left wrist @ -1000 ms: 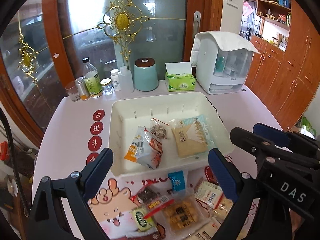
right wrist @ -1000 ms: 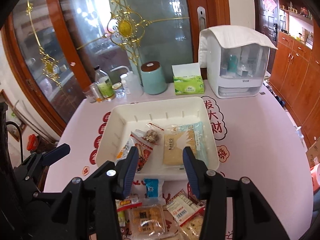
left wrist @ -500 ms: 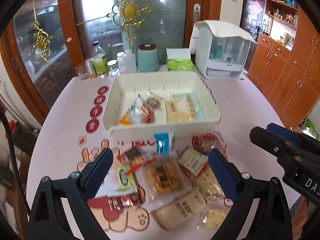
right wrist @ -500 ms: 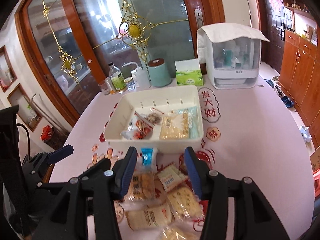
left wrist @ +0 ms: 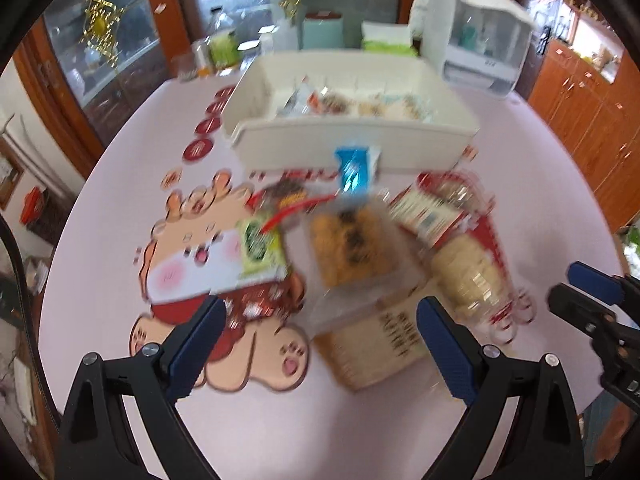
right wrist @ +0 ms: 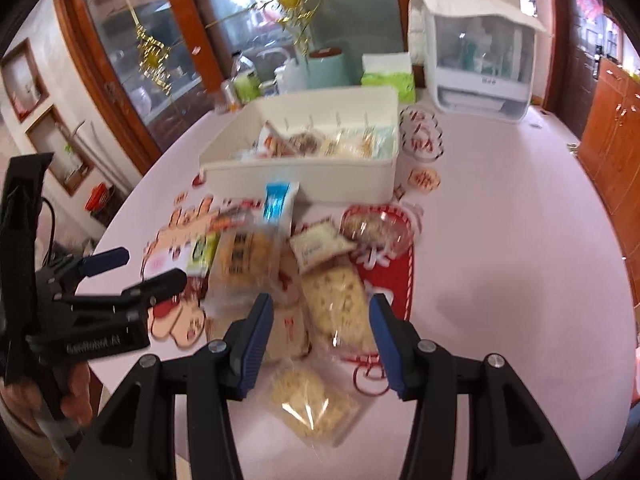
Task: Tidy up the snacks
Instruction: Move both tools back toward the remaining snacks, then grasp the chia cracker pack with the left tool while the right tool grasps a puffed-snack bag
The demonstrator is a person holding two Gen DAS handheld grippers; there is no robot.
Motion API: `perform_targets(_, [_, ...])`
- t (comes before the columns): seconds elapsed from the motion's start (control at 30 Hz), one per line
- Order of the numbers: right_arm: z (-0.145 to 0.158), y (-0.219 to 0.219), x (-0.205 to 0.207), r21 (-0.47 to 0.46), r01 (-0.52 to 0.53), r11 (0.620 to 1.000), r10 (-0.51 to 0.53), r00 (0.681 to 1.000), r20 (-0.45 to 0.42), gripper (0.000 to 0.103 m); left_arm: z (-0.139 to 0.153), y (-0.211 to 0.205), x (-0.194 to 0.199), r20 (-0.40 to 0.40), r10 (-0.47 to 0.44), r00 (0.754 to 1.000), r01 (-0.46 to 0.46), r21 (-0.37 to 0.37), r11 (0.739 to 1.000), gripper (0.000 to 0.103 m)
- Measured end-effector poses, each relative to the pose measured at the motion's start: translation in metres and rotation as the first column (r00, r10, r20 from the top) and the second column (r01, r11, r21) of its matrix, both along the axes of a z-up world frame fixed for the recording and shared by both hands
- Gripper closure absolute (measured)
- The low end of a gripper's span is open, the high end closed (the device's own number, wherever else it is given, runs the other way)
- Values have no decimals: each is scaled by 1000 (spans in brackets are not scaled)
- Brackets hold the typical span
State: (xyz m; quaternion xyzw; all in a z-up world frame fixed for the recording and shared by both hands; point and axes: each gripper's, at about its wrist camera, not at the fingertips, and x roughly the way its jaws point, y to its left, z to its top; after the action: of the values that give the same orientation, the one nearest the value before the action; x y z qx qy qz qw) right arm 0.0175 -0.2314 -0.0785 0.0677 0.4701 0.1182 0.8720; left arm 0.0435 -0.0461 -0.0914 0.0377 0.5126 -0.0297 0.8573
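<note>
Round pale-pink table (left wrist: 120,280) bearing a white rectangular plastic bin (left wrist: 352,136), part-filled with packets. Behind it: mint canister (right wrist: 330,70), green tissue box (right wrist: 388,76), white covered dish rack (right wrist: 476,64). Loose wrapped snacks (left wrist: 352,248) lie heaped before the bin, a blue sachet (left wrist: 352,170) leaning on its near wall. Since a second ago both views have sunk from bin to heap. Left gripper (left wrist: 320,344) spread wide, empty, above the snacks; right gripper (right wrist: 320,340) half spread, empty, over a pale cracker packet (right wrist: 336,304).
</note>
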Motion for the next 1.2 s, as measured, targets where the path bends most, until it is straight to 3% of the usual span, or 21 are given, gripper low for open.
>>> perform_targets(0.17, [-30, 1, -14, 34, -61, 998, 62, 997, -49, 50, -29, 10, -11, -70, -19, 997, 18, -9, 1000, 8])
perform_targets(0.33, [-52, 7, -24, 44, -153, 987, 155, 986, -62, 47, -42, 2, -16, -66, -163, 984, 161, -31, 986, 8])
perform_targets(0.47, [-66, 19, -24, 2, -264, 964, 264, 961, -83, 45, -53, -12, -13, -55, -298, 953, 299, 13, 954, 8])
perform_targets(0.63, [-84, 35, -25, -74, -356, 932, 347, 931, -109, 45, -69, -32, -5, -98, -424, 900, 429, 42, 902, 8])
perform_targets(0.83, [-95, 40, -28, -106, -419, 902, 404, 905, -134, 39, -89, -49, 5, -163, -509, 845, 521, 42, 852, 8])
perform_targets(0.93, [-104, 45, -32, -122, -452, 884, 430, 887, -171, 39, -96, -54, 10, -178, -523, 833, 537, 39, 843, 8])
perform_targets(1.03, [-105, 43, -36, -127, -437, 891, 416, 895, -162, 40, -100, -58, 16, -195, -528, 827, 541, 15, 841, 8])
perform_targets(1.1, [-105, 38, -35, -115, -400, 909, 382, 911, -156, 48, -104, -60, 20, -213, -522, 826, 534, 0, 845, 8])
perform_targets(1.2, [-104, 27, -34, -74, -339, 938, 325, 933, -154, 52, -108, -62, 24, -220, -513, 830, 521, -21, 853, 13])
